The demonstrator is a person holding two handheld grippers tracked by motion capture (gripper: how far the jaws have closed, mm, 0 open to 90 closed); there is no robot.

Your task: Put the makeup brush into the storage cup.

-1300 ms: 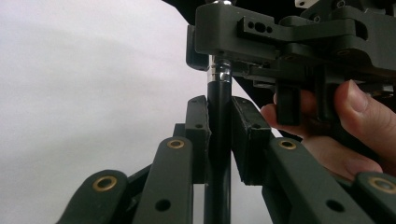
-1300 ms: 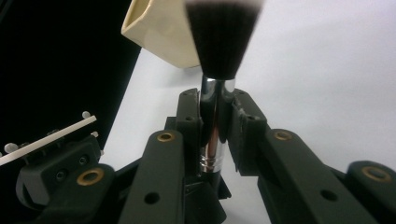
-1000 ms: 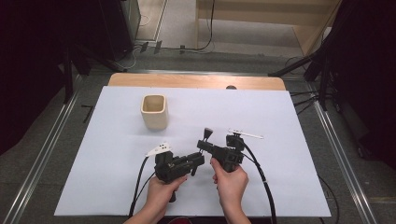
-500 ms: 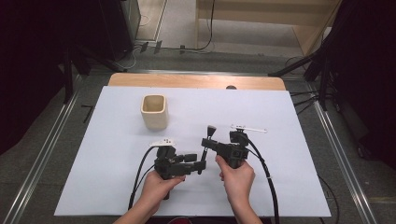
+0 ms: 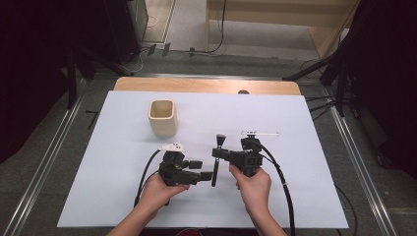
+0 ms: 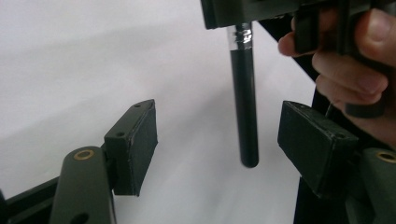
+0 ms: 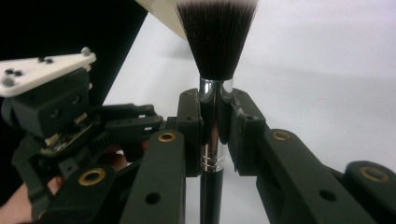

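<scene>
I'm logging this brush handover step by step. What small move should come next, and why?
Probably carry the brush toward the cup. The right gripper clamps its silver collar, bristles up, while the left gripper has just been opening: its pads stand apart from the black handle between them, touching nothing. The handover looks finished, and the cup is open.

Brush – soft bristles, shiny metal ferrule, glossy blk handle.

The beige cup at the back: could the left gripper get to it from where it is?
Probably yes. The cup stands alone on the white sheet, with bare surface between it and the left gripper, whose fingers are open and hold nothing. The brush sits in the right gripper, off that path.
</scene>
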